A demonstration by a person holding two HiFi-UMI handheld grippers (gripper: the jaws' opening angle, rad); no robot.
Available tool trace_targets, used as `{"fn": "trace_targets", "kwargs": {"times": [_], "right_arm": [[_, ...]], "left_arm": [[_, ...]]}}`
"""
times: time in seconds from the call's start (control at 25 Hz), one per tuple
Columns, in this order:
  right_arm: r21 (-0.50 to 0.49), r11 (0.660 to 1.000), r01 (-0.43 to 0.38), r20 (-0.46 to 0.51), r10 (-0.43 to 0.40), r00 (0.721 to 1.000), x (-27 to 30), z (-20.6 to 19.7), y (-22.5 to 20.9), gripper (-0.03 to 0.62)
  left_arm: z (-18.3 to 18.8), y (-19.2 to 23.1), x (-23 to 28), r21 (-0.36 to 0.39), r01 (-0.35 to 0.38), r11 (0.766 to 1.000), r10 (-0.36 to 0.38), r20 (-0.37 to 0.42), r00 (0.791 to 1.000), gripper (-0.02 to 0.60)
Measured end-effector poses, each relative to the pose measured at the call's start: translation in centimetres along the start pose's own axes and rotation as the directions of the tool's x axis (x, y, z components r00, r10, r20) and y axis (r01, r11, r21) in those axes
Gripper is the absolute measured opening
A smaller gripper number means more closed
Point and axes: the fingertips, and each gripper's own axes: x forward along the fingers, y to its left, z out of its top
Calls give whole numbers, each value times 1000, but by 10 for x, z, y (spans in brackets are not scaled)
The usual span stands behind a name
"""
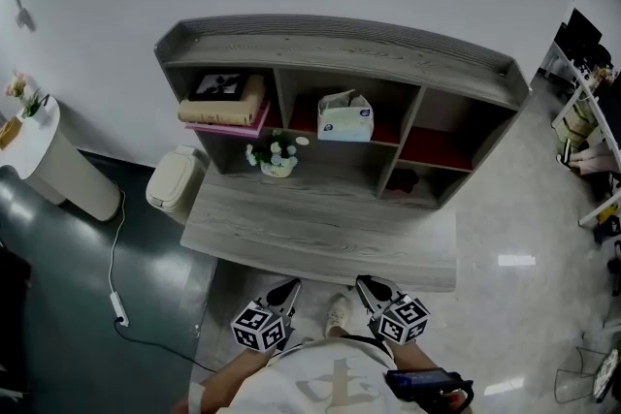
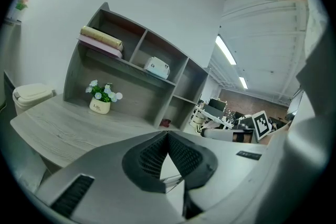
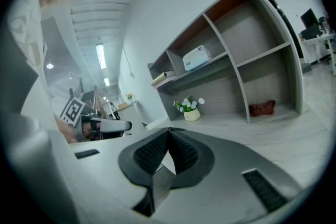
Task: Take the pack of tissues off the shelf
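Note:
The pack of tissues [image 1: 345, 116] is a pale box standing in the middle upper compartment of the grey wooden shelf [image 1: 340, 44]. It also shows in the left gripper view as the tissues [image 2: 157, 67] and in the right gripper view as the tissues [image 3: 197, 56]. My left gripper [image 1: 288, 288] and right gripper [image 1: 366, 286] hang side by side below the desk's front edge, far from the shelf. In its own view the left gripper [image 2: 167, 135] has its jaws shut with nothing between them. The right gripper [image 3: 168, 131] is likewise shut and holds nothing.
A stack of books [image 1: 225, 104] fills the left compartment. A small flower pot [image 1: 276, 157] stands on the desk [image 1: 320, 233]. A dark red thing [image 1: 403, 177] lies in the lower right compartment. A bin [image 1: 175, 179] and a cable [image 1: 116, 286] are at the left.

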Motion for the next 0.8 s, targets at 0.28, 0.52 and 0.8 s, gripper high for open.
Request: {"fn": "trace_targets", "kwargs": {"times": [0.28, 0.52, 0.8], "right_arm": [[-2, 1000, -6, -7, 6, 1000, 15, 13, -23, 5], [-4, 1000, -19, -5, 19, 1000, 29, 26, -39, 5], [4, 1000, -10, 6, 10, 1000, 36, 33, -62, 5]], "left_arm": [[13, 11, 22, -4, -15, 1000, 15, 4, 1000, 12], [22, 18, 38, -1, -25, 1000, 25, 0, 1000, 12], [29, 23, 61, 16, -20, 1000, 20, -18, 1000, 12]]}}
